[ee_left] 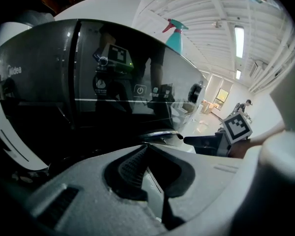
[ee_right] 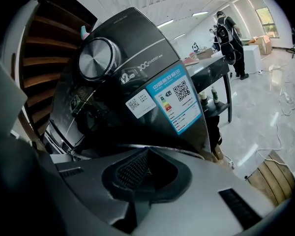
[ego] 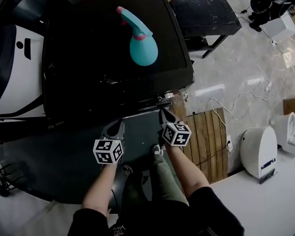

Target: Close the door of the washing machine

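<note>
Door first: where is it? asks one.

On the washer's dark front, under the control strip, says the other. Its chrome rim curves just beyond both tips.

And the tongs?

Left tongs are closed with nothing between the pads. Right tongs are the same, pads together and empty. Both point down at the top of the front, side by side.

So which step is this?

It looks like the push itself, or its very end. Closed tips suit pressing flat glass better than gripping it. No view shows a gap at the rim, so whether the latch has caught cannot be told.

What does the next move call for?

Probably a firm, square press near the rim, on the side away from the hinge, until the door sits flush. The glass is glossy, so a slanted tip could skid.

Any containers?

The drum is hidden behind the dark glass, so its contents cannot be seen. A teal spray bottle stands on top of the washer, well away from both tongs. It is opaque, so its fill is unknown.
</note>
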The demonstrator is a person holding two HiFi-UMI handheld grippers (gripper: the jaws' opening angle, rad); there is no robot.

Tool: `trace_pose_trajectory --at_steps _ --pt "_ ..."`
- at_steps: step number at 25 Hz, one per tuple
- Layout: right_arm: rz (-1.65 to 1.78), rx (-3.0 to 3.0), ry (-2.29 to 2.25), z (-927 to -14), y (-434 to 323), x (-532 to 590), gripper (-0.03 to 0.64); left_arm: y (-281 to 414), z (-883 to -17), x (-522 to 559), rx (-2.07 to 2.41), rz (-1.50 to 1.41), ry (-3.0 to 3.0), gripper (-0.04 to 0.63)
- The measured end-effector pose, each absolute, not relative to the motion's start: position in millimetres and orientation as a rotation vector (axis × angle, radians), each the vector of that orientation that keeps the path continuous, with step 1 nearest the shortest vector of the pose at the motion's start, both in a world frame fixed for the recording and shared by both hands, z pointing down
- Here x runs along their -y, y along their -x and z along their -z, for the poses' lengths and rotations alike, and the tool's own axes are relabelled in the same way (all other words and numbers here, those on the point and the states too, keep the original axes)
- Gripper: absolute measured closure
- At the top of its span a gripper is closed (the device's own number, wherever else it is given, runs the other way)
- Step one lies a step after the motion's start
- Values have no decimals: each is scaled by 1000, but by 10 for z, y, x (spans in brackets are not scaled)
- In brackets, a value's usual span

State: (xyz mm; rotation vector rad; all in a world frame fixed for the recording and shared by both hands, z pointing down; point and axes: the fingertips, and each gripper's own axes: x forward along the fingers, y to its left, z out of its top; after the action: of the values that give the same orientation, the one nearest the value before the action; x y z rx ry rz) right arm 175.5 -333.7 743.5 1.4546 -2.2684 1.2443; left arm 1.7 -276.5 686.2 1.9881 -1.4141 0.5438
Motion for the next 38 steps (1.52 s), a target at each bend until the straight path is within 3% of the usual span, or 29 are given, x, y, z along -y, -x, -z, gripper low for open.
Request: trace_pose_trajectory --at_steps 17,38 --pt "-1138 2283 -1720 -6590 -2037 2387 617 -224 -6293 2333 1228 -501 -2235 586" --pt "-904 2277 -1975 -5511 -1454 367 617 312 -5511 745 976 -480 -2526 586"
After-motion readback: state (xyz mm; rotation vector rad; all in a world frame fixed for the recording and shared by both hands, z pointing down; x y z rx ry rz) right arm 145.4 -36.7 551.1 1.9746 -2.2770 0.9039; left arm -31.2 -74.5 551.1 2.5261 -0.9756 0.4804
